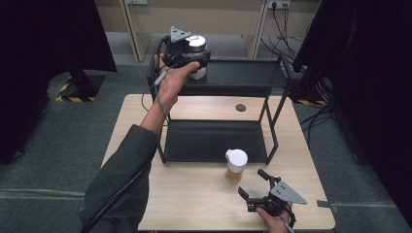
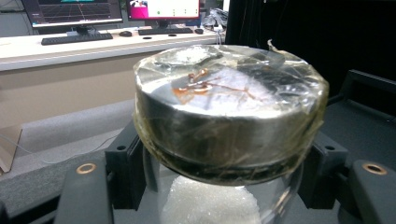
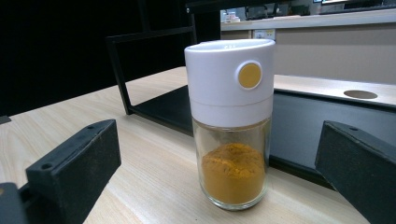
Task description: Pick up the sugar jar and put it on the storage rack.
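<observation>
Near shelf edge (image 1: 228, 86), apparently clamped jar (image 2: 224, 126).

Grey-green sleeve (image 1: 121, 170) — black jaws

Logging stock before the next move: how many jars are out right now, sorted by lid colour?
Silver-lid jar, white contents, held in the left hand-held gripper at the rack's top shelf: 1
White-lid jar, orange powder, standing on the table ahead of the right hand-held gripper: 1
Total: 2
</observation>
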`<state>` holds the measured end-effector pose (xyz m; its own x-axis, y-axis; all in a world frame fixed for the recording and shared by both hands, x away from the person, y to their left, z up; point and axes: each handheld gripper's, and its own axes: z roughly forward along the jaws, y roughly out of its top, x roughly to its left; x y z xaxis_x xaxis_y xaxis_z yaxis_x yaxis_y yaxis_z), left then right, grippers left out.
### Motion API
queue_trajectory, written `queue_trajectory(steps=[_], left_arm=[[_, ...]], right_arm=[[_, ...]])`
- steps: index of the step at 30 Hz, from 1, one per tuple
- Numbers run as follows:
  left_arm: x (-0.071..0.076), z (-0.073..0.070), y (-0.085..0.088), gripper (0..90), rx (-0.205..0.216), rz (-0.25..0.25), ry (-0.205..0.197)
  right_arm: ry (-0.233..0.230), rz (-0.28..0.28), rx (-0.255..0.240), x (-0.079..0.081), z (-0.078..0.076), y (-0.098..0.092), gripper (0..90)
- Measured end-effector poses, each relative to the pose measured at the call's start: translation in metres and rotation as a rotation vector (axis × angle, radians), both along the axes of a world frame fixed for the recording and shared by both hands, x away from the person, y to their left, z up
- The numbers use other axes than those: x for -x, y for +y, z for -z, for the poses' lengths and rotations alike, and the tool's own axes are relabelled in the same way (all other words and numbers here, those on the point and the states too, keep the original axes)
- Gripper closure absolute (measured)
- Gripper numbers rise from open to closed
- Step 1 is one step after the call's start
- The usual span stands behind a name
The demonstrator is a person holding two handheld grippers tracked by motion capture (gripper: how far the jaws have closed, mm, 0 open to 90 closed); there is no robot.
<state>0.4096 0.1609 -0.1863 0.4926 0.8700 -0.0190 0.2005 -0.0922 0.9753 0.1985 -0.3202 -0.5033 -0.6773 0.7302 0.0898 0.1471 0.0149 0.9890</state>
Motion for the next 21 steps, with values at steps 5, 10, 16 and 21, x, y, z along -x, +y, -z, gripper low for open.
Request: queue_trajectory(steps=[5, 10, 16, 21], left_arm=[[0.002, 0.002, -0.003, 31.1, -0.005, -0.01, -0.01], [0.006, 0.003, -0.008, 19.3, 0.012, -0.045, -0.012], [0.014, 0.002, -0.007, 4.3, 0.04, -0.06, -0.008], [0.02, 0.0, -0.004, 0.0, 0.047, -0.047, 0.005]], right_arm=[[0.001, -0.002, -0.001, 0.0, 0.0, 0.0, 0.4], [0.005, -0.004, -0.004, -0.001, 0.0, 0.0, 0.4], [0.008, -0.004, -0.004, -0.001, 0.001, 0.0, 0.4], [0.008, -0.005, -0.005, -0.001, 0.001, 0.0, 0.4]])
